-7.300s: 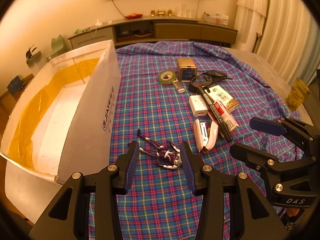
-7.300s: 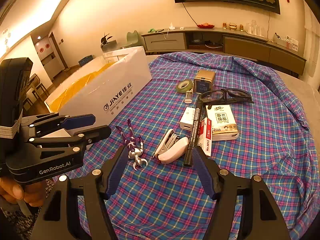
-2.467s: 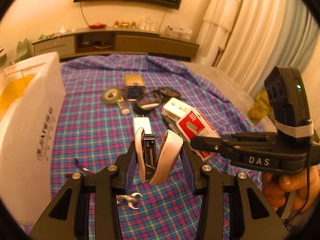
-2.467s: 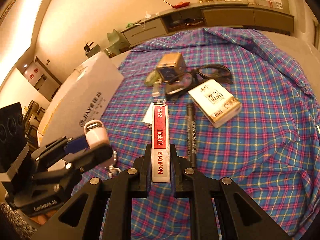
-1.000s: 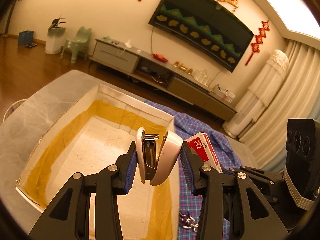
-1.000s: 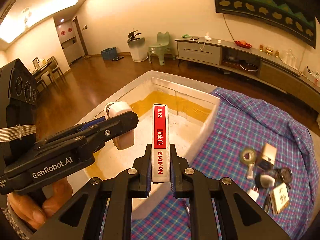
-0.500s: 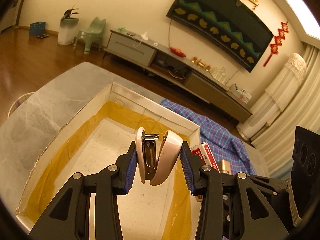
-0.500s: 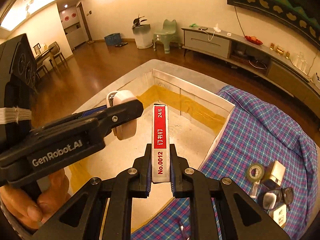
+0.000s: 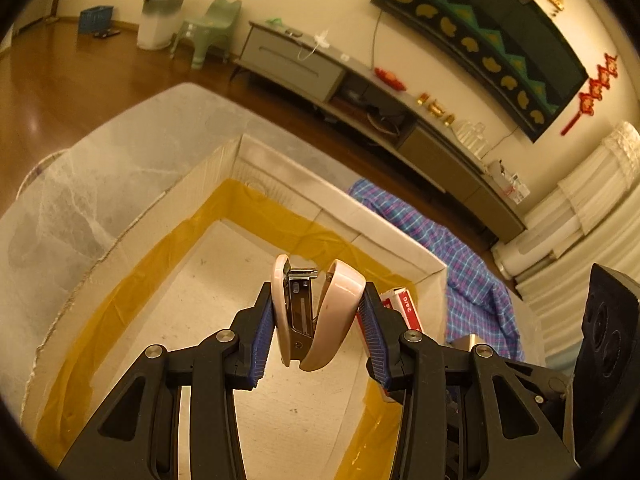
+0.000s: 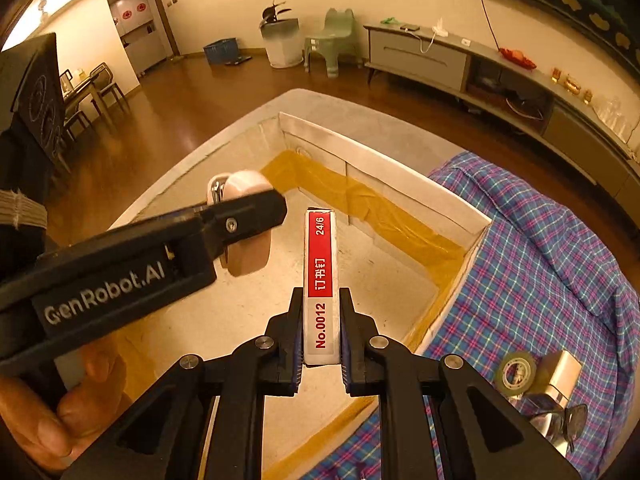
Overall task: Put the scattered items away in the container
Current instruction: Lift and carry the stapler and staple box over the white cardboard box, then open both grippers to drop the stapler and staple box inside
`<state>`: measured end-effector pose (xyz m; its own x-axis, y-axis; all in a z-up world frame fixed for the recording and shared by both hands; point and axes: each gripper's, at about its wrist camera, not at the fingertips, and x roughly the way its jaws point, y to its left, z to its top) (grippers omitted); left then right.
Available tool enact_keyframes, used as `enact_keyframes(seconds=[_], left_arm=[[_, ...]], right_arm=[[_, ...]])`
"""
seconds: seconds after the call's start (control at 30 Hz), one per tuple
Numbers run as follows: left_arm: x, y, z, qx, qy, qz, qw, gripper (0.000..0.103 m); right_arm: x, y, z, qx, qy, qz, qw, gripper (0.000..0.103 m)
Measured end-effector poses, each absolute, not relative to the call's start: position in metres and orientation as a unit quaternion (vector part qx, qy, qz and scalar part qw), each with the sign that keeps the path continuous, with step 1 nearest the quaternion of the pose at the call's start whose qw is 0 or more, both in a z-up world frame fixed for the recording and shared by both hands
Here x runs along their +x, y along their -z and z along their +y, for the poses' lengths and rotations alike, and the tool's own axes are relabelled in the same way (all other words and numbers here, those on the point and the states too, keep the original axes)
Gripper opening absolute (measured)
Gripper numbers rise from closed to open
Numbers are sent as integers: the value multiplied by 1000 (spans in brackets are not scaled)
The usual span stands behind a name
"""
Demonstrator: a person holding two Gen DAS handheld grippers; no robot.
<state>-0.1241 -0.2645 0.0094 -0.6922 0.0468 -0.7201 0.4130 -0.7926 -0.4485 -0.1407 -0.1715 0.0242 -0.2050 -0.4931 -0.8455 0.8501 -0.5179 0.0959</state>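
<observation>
Progress stands at an early stage, by my reading: the open white cardboard box lined with yellow tape shows a bare floor with nothing lying in it, and no item has yet been released. Both grippers hang above its interior, each loaded.

The left gripper is clamped on the pale pink plastic stapler with a metal core, which sits upright between the blue pads with its two arms splayed open at the top. In the right wrist view the same stapler hangs over the near-left part of the box floor, clear of the walls.

The right gripper is clenched on the narrow red-and-white staple carton marked No.0012, held edge-up and pointing toward the far wall of the box. The carton is over the floor, to the right of the stapler and apart from it.

Outstanding items remain on the blue-and-pink plaid cloth to the right of the box: a green tape roll, a small gold cube-shaped gadget and black-framed glasses, lying close together near the right edge of that view. Others may lie out of sight.
</observation>
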Motion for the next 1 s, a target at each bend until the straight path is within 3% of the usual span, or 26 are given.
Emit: enact_keyframes(seconds=[1.0], left_arm=[[-150, 33, -300, 410, 821, 374, 132, 44]], right_arm=[[-168, 2, -211, 476, 732, 256, 416, 16]])
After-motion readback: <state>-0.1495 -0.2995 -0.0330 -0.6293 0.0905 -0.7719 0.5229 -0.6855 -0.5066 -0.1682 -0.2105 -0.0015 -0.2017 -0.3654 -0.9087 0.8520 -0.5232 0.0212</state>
